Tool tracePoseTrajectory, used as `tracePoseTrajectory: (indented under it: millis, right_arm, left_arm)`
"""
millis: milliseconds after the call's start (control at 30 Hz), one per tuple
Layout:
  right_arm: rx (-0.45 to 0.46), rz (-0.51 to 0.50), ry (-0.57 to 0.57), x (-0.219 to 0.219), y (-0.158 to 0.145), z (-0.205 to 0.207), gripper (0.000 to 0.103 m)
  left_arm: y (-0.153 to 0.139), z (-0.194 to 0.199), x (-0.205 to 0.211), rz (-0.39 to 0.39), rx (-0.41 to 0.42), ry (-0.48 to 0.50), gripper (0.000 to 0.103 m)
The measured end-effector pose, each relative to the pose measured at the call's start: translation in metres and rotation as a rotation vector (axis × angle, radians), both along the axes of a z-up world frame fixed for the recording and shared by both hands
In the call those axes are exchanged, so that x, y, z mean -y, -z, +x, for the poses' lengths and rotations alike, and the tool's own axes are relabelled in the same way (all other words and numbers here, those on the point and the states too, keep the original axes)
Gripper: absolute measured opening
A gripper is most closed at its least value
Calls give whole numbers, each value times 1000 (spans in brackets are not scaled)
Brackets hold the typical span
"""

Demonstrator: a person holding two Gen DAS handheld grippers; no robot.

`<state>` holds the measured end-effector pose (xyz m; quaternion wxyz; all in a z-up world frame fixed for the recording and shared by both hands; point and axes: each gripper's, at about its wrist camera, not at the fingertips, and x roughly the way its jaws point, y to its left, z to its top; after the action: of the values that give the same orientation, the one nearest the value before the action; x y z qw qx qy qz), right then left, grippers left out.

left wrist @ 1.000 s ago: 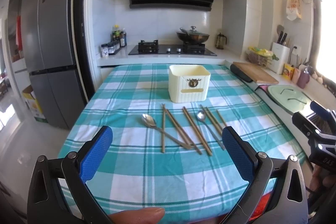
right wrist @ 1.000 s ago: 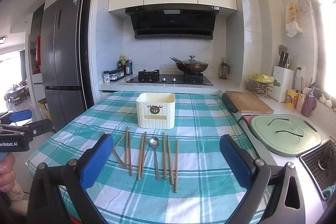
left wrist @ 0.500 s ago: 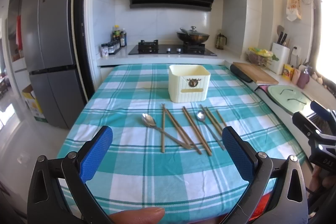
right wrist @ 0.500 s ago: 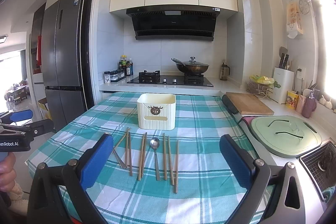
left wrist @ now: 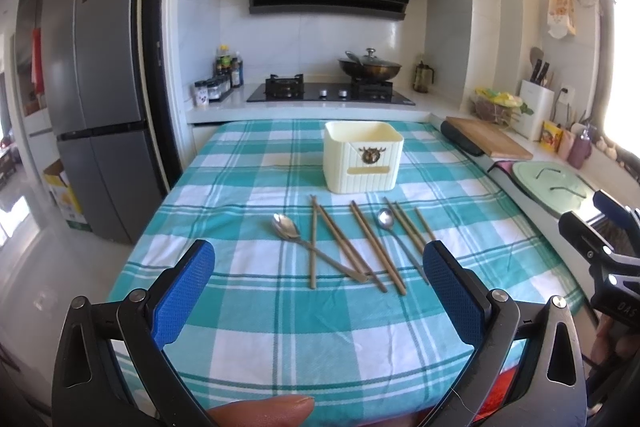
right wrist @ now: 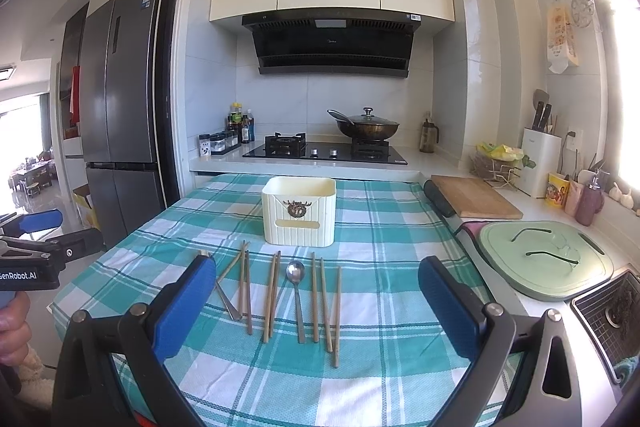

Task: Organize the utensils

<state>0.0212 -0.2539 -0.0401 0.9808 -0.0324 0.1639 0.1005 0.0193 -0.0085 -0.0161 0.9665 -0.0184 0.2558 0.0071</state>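
A checked-cloth surface (right wrist: pixel 380 227) in a kitchen was seen, chopsticks (right wrist: pixel 272 297) and spoons (right wrist: pixel 297 291) near, a cream holder (right wrist: pixel 299 211) farther, both the left gripper (left wrist: pixel 318 287) and right gripper (right wrist: pixel 316 301) spread empty over its near edge.

Our table (left wrist: pixel 280 327): teal-and-white checked cloth | far middle: our cream utensil box (left wrist: pixel 362 163), upright | nearer: wooden chopsticks (left wrist: pixel 376 247) and two metal spoons (left wrist: pixel 286 227), loosely side by side, some crossing
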Motion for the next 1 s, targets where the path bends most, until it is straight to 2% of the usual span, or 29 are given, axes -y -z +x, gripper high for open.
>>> tracePoseTrajectory:
  millis: [1000]
  right_arm:
    - [-9,-3,0,0,2,2,103]
  left_arm:
    - [2,0,3,-2,-7,3,103]
